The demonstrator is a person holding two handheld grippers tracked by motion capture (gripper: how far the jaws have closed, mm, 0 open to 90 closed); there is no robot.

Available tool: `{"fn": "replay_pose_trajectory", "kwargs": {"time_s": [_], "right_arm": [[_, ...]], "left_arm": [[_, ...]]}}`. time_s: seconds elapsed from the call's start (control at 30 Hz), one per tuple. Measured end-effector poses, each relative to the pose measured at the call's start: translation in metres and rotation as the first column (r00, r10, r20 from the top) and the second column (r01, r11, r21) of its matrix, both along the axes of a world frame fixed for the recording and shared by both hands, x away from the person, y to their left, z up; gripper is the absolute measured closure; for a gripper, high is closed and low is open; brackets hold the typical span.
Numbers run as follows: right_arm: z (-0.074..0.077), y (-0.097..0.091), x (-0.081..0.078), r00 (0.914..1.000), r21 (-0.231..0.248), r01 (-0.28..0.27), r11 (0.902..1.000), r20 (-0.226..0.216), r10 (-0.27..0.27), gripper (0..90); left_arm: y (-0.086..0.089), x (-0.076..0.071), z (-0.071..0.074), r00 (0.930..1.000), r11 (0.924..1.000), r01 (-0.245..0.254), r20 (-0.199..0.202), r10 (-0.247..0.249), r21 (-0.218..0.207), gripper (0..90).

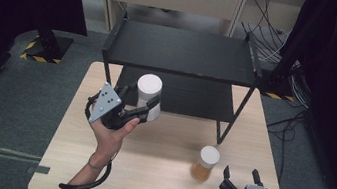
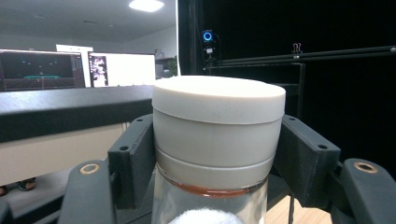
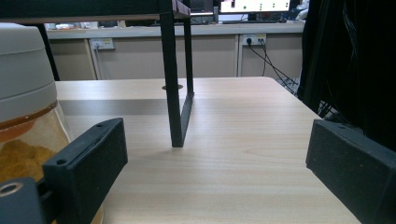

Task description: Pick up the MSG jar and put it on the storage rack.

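My left tongs [image 1: 147, 107] clamp a white-lidded jar [image 1: 148, 95], lifted off the desk [image 1: 159, 174] before the black shelf [image 1: 183, 51]; shelving it remains. My right tongs [image 1: 241, 175] rest open and empty beside the second jar [image 1: 205, 163].

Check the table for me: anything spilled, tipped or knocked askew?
Nothing stands out. The left tool grips a lidded jar upright near the black shelf. The second jar stands upright on the table, beside the open right tool.
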State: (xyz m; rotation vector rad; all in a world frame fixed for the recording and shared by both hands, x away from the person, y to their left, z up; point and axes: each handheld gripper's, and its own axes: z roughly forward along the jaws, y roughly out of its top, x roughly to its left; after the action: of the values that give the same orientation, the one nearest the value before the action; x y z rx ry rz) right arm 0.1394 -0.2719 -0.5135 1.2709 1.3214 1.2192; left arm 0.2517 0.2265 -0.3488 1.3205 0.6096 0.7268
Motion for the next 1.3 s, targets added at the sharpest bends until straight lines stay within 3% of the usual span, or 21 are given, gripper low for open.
{"fn": "replay_pose_trajectory", "kwargs": {"time_s": [1.3], "right_arm": [[0.000, -0.001, 0.000, 1.0000, 0.006, -0.002, 1.0000, -0.002, 0.002, 5.4]], "left_arm": [[-0.001, 0.008, 0.048, 0.9992, 0.9994, -0.035, 0.021, 0.035, -0.009, 33.4]]}}
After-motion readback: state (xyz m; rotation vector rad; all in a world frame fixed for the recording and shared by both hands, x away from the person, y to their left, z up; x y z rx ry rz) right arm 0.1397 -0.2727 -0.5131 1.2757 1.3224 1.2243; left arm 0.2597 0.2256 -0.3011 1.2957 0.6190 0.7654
